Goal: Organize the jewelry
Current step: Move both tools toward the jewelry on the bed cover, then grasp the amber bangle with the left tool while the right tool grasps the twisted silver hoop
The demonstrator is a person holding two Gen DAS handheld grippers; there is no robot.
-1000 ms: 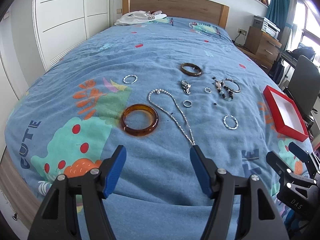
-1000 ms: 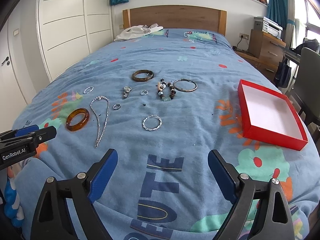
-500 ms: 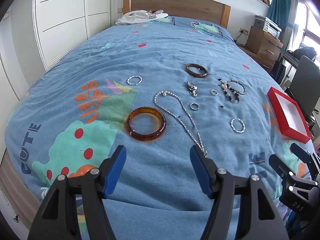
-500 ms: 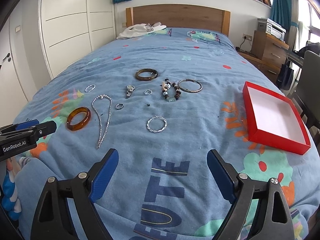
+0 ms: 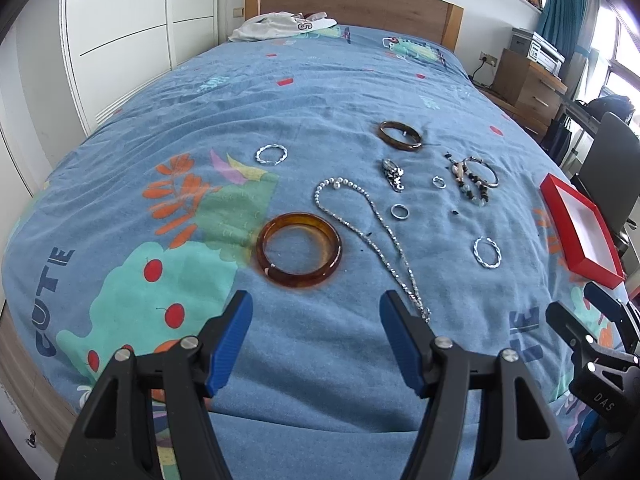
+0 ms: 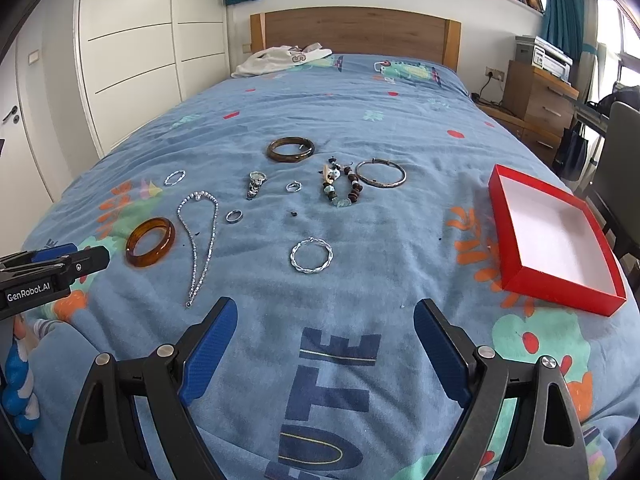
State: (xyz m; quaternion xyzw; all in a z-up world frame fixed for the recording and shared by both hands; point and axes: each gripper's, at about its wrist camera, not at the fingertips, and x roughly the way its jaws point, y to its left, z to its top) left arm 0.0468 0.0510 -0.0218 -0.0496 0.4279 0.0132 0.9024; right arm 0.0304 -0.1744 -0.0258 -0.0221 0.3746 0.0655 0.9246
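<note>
Jewelry lies spread on the blue bedspread. An amber bangle (image 5: 299,249) (image 6: 151,241) lies just beyond my left gripper (image 5: 316,320), which is open and empty. A silver bead necklace (image 5: 370,232) (image 6: 200,236) lies to the bangle's right. A twisted silver ring bracelet (image 6: 311,255) (image 5: 487,252) lies beyond my right gripper (image 6: 325,338), which is open and empty. A dark brown bangle (image 6: 291,149), a watch (image 6: 255,184), a beaded bracelet (image 6: 340,188), a thin silver bangle (image 6: 380,173) and small rings lie farther back. An open red box (image 6: 556,276) (image 5: 582,256) sits at the right.
The wooden headboard (image 6: 354,34) and white clothing (image 6: 284,58) are at the far end. White wardrobe doors (image 6: 132,48) line the left. A wooden dresser (image 6: 536,100) and a chair (image 6: 622,148) stand off the bed's right side.
Both grippers have moved forward over the bed toward the jewelry, so the amber bangle and twisted bracelet sit closer. Both stay open.
</note>
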